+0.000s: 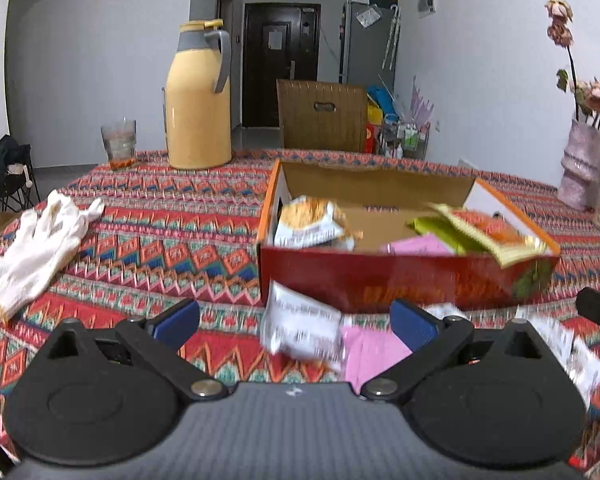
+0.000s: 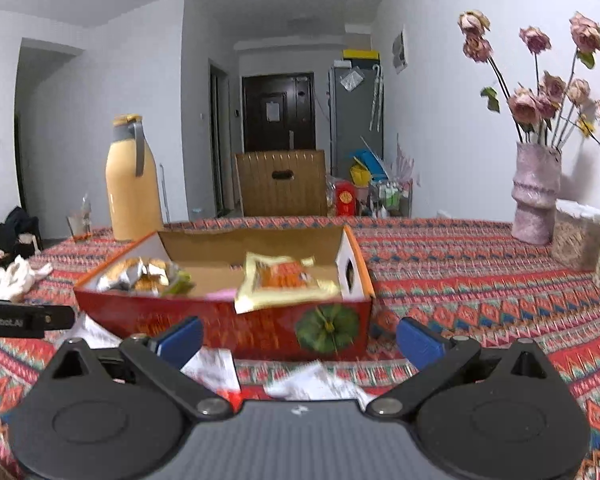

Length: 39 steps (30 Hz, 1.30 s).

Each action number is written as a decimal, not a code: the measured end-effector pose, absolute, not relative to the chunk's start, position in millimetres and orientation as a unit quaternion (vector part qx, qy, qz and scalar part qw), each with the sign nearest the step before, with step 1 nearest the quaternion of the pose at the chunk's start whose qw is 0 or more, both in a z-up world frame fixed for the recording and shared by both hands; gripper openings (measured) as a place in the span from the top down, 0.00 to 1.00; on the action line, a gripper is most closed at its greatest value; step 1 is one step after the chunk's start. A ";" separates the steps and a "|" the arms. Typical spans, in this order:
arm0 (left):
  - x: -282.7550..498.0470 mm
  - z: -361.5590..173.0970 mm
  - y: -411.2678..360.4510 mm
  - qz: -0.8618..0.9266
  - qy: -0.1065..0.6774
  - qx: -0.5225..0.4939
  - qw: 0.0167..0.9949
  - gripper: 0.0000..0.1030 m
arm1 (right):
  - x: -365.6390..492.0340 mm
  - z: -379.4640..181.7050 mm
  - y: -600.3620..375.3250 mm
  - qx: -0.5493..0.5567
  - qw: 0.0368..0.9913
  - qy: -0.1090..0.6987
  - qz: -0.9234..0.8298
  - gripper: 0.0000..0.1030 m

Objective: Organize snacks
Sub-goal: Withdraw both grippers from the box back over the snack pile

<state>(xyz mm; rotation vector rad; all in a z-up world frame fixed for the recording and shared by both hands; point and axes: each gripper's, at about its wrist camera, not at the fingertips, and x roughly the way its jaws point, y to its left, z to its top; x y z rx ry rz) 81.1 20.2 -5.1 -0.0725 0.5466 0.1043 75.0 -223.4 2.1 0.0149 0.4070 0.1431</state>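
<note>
The red cardboard box [image 1: 400, 276] is seen open on the patterned counter [image 1: 160, 216], and snack packets are lying inside it: a white-and-orange packet [image 1: 312, 224] at its left end, a yellow-edged orange packet [image 2: 284, 280] draped over the front wall at its right end, with green and pink ones between. More packets are left loose on the counter just in front of the box, a white printed one [image 1: 300, 324] overlapping a pink one [image 1: 372, 352]. The left tool [image 1: 296, 320] is held spread over these two, nothing gripped. The right tool [image 2: 300, 340] is also held wide apart, empty, above blurred white packets [image 2: 316, 384]. Further out, a white glove [image 1: 36, 248], a yellow thermos [image 1: 200, 96], a glass [image 1: 119, 144] and a vase of dried roses [image 2: 536, 196] are seen.
</note>
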 end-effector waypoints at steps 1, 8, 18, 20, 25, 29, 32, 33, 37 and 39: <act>79.3 -9.3 21.4 0.050 0.273 -0.036 0.960 0.00 | 71.4 -1.3 -225.1 0.007 0.976 0.207 0.068 0.00; 75.2 -33.9 27.7 0.047 0.288 -0.041 0.956 0.00 | 53.8 -23.5 -238.8 0.001 0.970 0.240 0.048 0.00; 75.1 -42.3 28.4 0.040 0.284 -0.049 0.957 0.00 | 56.6 -40.1 -253.0 -0.004 0.961 0.277 0.023 0.00; 75.1 -42.6 28.3 0.040 0.284 -0.049 0.957 0.00 | 64.0 -43.0 -254.0 -0.002 0.957 0.290 0.025 0.00; 76.2 -43.7 28.6 0.039 0.287 -0.051 0.956 0.00 | 83.9 -51.7 -252.4 -0.020 0.944 0.327 0.031 0.00; 76.2 -43.9 29.1 0.039 0.289 -0.052 0.955 0.00 | 97.2 -55.1 -258.0 -0.002 0.934 0.355 0.041 0.00; 76.4 -43.9 29.0 0.039 0.289 -0.052 0.955 0.00 | 102.2 -55.0 -259.1 -0.005 0.931 0.361 0.045 0.00; 76.4 -43.8 29.0 0.039 0.289 -0.052 0.955 0.00 | 104.0 -55.0 -259.2 -0.005 0.931 0.362 0.045 0.00; 76.5 -44.1 29.2 0.040 0.289 -0.055 0.955 0.00 | 112.0 -54.9 -258.5 -0.008 0.929 0.366 0.053 0.00; 76.5 -44.4 29.9 0.039 0.289 -0.056 0.955 0.00 | 113.1 -55.0 -258.4 -0.007 0.929 0.366 0.054 0.00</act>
